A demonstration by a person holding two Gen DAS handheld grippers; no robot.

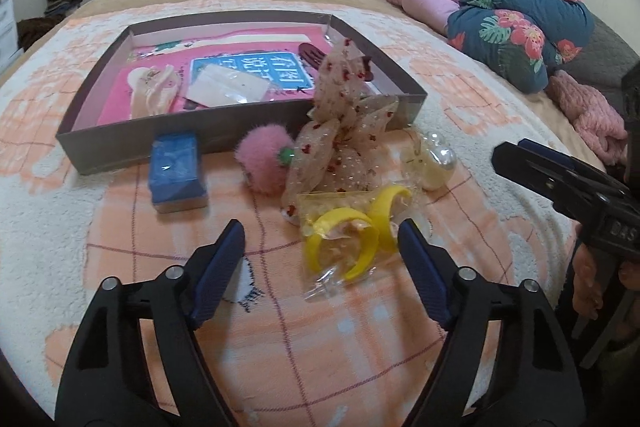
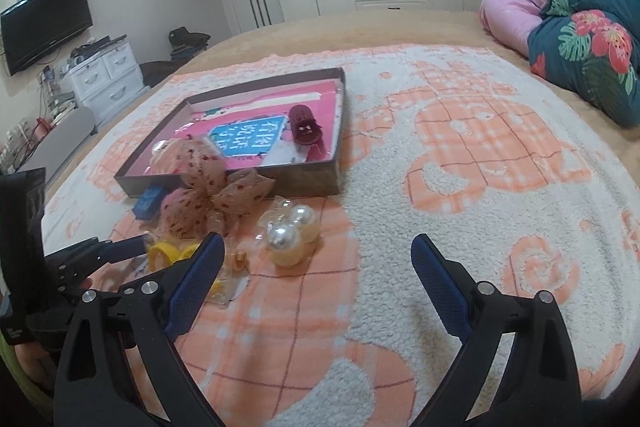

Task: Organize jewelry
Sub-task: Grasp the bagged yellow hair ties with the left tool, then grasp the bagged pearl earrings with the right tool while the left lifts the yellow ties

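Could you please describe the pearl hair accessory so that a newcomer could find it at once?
Start at the shallow grey box on the peach blanket. In front of its near right corner, right of the dotted mesh bow, lies the pearl accessory. It alone has big glossy white spheres.

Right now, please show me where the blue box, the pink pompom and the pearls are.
blue box (image 1: 177, 169): left wrist view, on its top face.
pink pompom (image 1: 262, 163): left wrist view, on the middle of the fluff.
pearls (image 2: 283, 235): right wrist view, on the nearest shiny pearl.
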